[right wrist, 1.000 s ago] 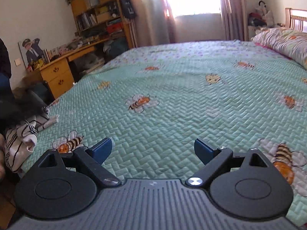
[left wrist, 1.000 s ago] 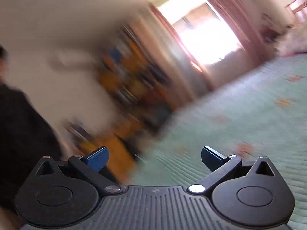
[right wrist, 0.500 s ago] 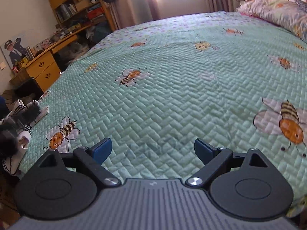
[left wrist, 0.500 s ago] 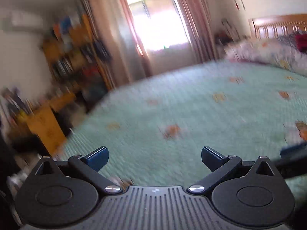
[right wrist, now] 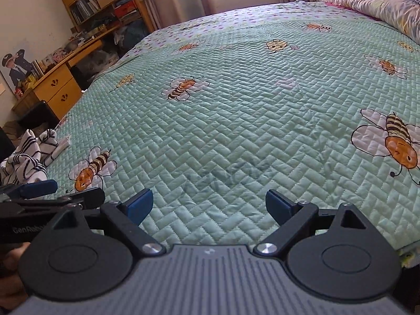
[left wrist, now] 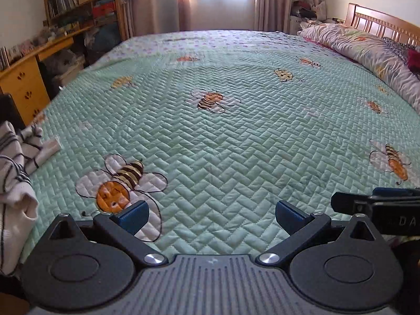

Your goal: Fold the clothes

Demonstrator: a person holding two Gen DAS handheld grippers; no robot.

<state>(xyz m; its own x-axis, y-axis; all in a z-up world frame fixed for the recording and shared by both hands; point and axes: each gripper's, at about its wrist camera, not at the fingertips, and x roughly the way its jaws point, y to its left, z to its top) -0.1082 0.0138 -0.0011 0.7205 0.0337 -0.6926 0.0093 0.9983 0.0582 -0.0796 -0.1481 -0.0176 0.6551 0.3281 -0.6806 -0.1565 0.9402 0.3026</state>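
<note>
A: Where is the clothing lying?

B: A white garment with thin dark stripes (left wrist: 15, 162) is lying crumpled at the near left edge of the bed (left wrist: 236, 136), partly hanging over the side. In the right wrist view the same striped garment (right wrist: 29, 155) is sitting at the far left, just beside a stitched bee on the green quilted bedspread.

A: How is it likely to handle?

B: It is looking soft, light and floppy, probably a knit. It is bunched, so no collar or hem is showing clearly. A pale folded strip is sticking out toward the bed's middle; an outer edge like that seems the best place to pinch, with 2 separate points needed to spread it flat.

A: What are the tongs doing?

B: Both are empty. The left tongs (left wrist: 211, 214) are standing wide apart, hovering low over the quilt, with the garment off to their left. The right tongs (right wrist: 208, 204) are also spread wide, hovering next to them, well apart from the garment.

A: Anything else around?

B: A pillow (left wrist: 367, 50) is resting against a wooden headboard, and a desk (right wrist: 57, 84) with shelves is standing along the left wall.
</note>
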